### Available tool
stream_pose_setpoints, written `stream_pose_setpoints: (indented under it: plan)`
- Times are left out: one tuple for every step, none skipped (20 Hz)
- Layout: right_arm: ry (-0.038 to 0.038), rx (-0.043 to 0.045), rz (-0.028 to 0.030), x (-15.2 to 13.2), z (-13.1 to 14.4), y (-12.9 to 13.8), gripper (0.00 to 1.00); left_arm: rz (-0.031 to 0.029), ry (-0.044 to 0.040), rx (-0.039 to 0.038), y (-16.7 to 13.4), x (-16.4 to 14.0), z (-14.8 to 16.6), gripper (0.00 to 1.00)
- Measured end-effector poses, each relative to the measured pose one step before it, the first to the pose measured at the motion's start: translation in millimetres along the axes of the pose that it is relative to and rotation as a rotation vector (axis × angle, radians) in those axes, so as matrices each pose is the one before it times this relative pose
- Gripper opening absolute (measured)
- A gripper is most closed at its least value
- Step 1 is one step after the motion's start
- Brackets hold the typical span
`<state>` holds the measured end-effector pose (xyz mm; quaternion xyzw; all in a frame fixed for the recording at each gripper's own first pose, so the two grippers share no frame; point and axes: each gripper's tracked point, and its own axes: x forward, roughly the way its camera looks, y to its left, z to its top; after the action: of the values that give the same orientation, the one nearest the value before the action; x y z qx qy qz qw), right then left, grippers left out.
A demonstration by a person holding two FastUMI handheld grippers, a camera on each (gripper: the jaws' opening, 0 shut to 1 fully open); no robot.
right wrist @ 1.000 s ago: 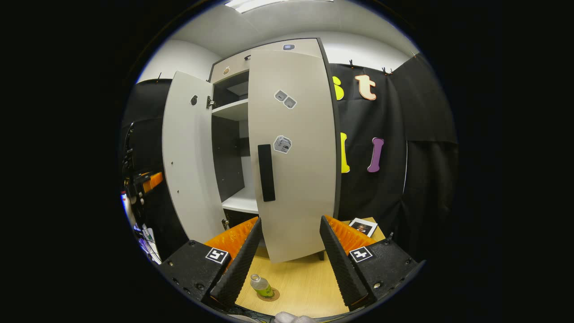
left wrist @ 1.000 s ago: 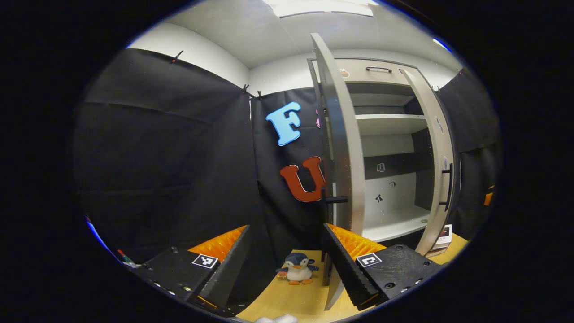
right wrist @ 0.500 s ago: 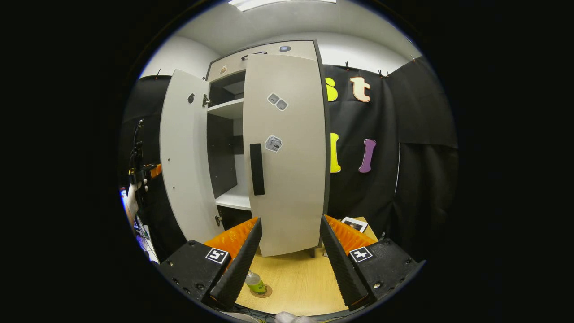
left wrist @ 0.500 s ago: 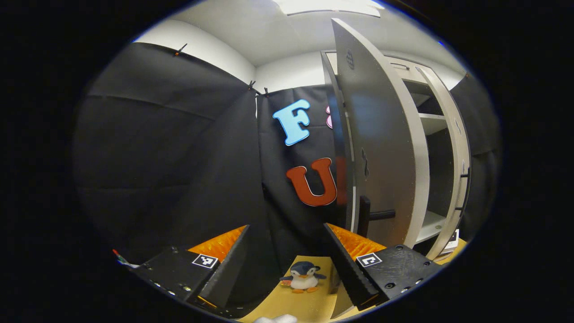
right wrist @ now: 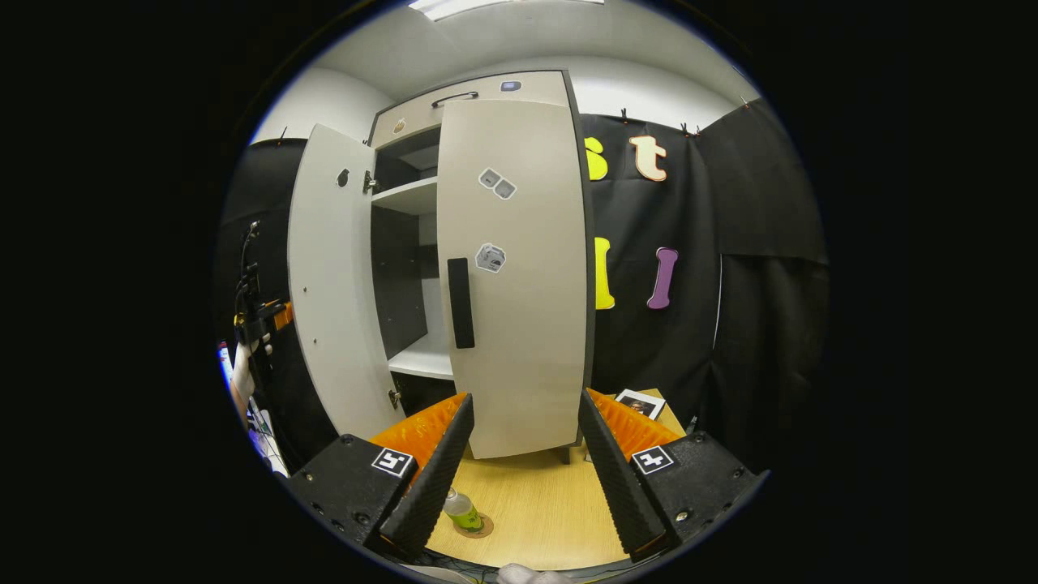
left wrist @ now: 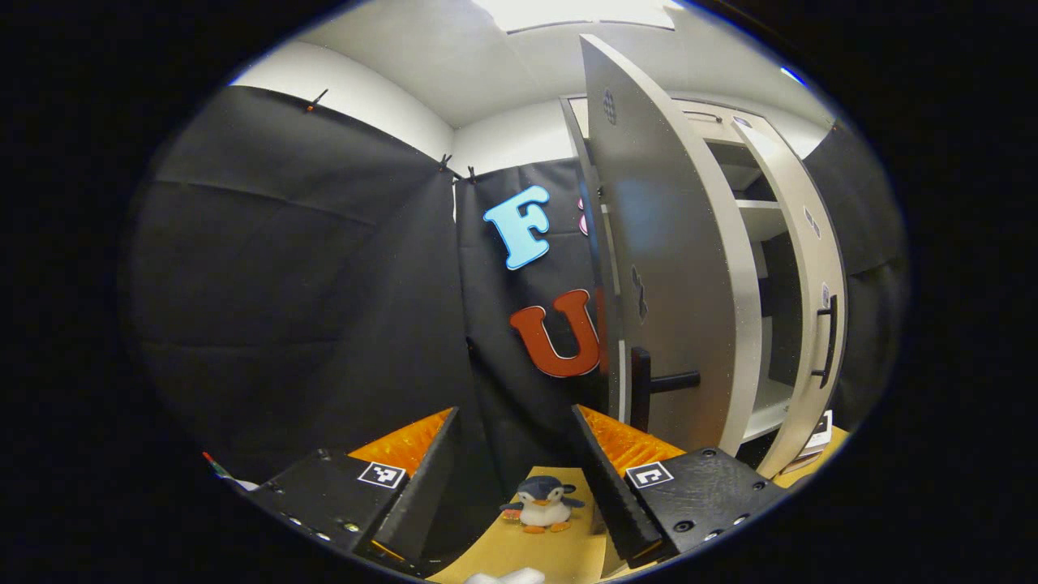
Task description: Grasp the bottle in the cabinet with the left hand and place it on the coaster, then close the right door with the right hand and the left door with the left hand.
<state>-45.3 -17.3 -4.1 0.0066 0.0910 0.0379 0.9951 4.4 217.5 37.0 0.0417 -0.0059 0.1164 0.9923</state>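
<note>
Tabletop: penguin left, bottle right.

two doors, one bottle, one penguin

Black cloth walls — white ceiling, bright.

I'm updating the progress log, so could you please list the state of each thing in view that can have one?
Bottle: upright on the coaster.
Right door: almost shut, still slightly ajar.
Left door: open, swung partway.
Cabinet: shelves bare where they show.
Left gripper: open, holding nothing.
Right gripper: open, holding nothing.
Toy penguin: upright on the table.
</note>
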Motion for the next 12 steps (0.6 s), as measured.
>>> stream_pose_setpoints:
  plan:
    - [0.00094, -0.00397, -0.00156, 0.23, -0.18, -0.37, 0.8, -0.01586, -0.00211, 0.00062, -6.82, -1.72, 0.86, 0.83]
    - [0.00019, -0.00178, 0.00087, 0.15, 0.01, -0.19, 0.8, -0.01838, -0.00109, -0.00294, -7.81, -1.25, 1.21, 0.83]
    - [-0.00033, 0.00124, 0.00088, 0.82, 0.67, 0.19, 0.8, -0.01828, 0.00222, -0.0045, -8.83, -0.18, 1.02, 0.83]
    - [-0.00026, 0.00134, 0.00142, 1.04, -0.1, 0.08, 0.8, -0.01469, 0.00287, -0.00529, -9.18, -0.74, -0.07, 0.83]
    - [0.00085, -0.00128, 0.00215, 0.22, -0.28, 0.48, 0.8, -0.01595, -0.00263, -0.0031, -9.36, -0.57, -0.59, 0.83]
    - [-0.00042, -0.00267, -0.00024, 0.03, 1.18, -1.33, 0.81, -0.01942, -0.00391, 0.00185, -12.38, -2.69, 1.41, 0.83]
    - [0.00021, -0.00422, -0.00197, 0.52, 1.01, -1.18, 0.81, -0.01739, -0.00459, -0.00018, -7.24, 3.82, 1.7, 0.83]
    - [-0.00031, -0.00237, -0.00461, -0.61, -0.33, -1.8, 0.8, -0.01918, -0.00312, -0.00026, -8.76, -0.13, 0.8, 0.8]
    - [0.00086, -0.00023, -0.0048, -0.61, 0.27, -1.83, 0.8, -0.02094, -0.00072, -0.00353, -10.64, 2.87, -0.18, 0.83]
    - [-0.00129, 0.00307, -0.00547, -1.36, 0.37, -2.72, 0.8, -0.02358, 0.00204, -0.00716, -10.16, 1.87, 0.97, 0.83]
    - [-0.00226, 0.0033, -0.00694, -0.89, 1.63, -2.78, 0.81, -0.0235, 0.00146, -0.00778, -9.99, 2.77, 0.64, 0.83]
    - [-0.00197, 0.00229, -0.00699, -0.55, 0.54, -3.14, 0.81, -0.01994, 0.00009, -0.00756, -9.65, 4.13, -0.94, 0.8]
